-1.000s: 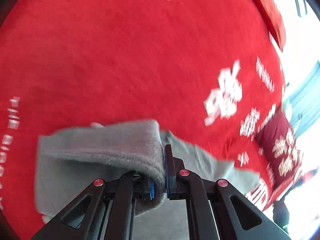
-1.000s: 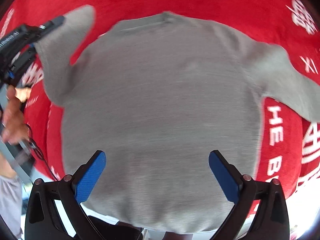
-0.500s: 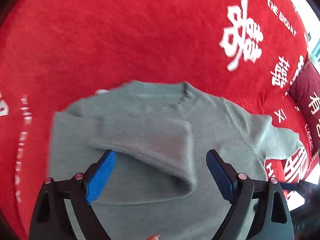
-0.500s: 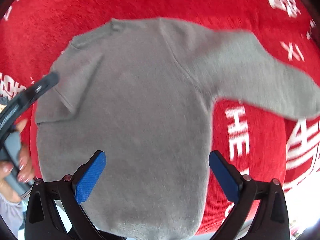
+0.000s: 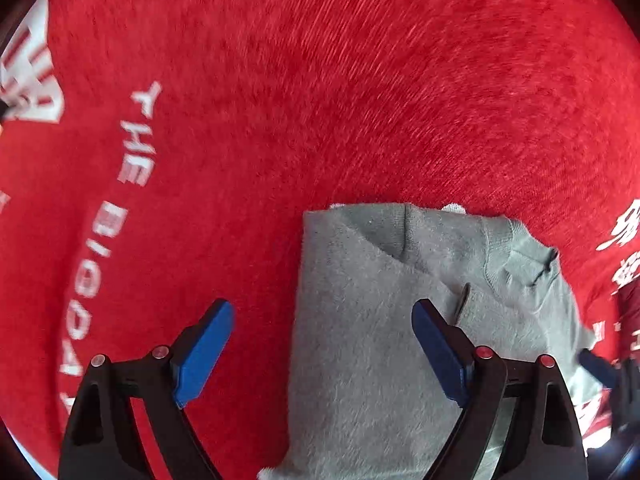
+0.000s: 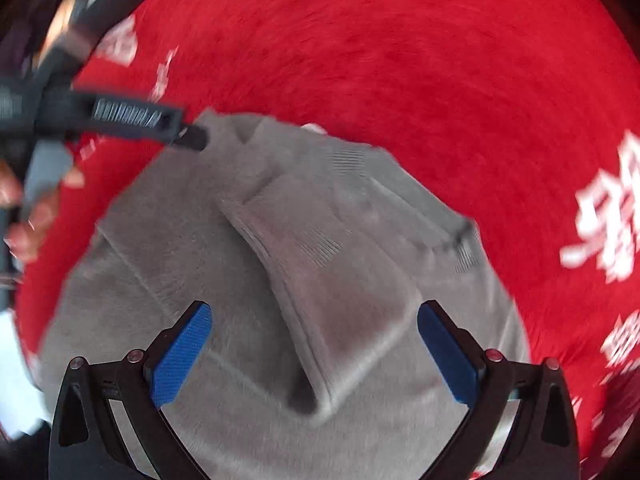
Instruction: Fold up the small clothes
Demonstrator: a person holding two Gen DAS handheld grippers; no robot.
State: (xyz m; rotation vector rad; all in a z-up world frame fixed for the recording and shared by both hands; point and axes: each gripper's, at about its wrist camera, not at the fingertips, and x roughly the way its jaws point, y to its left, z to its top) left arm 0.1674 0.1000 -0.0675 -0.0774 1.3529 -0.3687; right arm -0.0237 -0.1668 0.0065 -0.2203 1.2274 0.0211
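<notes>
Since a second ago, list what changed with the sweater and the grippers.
The left hand-held gripper let go of the left sleeve, opened, and drew off to the sweater's left edge. Both sleeves now lie folded across the body; the right one was spread out before. The right hand-held gripper stayed open. The sweater stayed on the red cloth.

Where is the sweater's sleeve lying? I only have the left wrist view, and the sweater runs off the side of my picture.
Observer: The sleeve lies folded diagonally across the sweater, with its cuff end between the right tool's fingers.
Operator: Is that tool holding it?
Observer: No, its jaws stand wide apart, gripping nothing.
Operator: And my left tool?
Observer: In the right wrist view, one finger of the left tool reaches the sweater's upper left edge, near the shoulder.
</notes>
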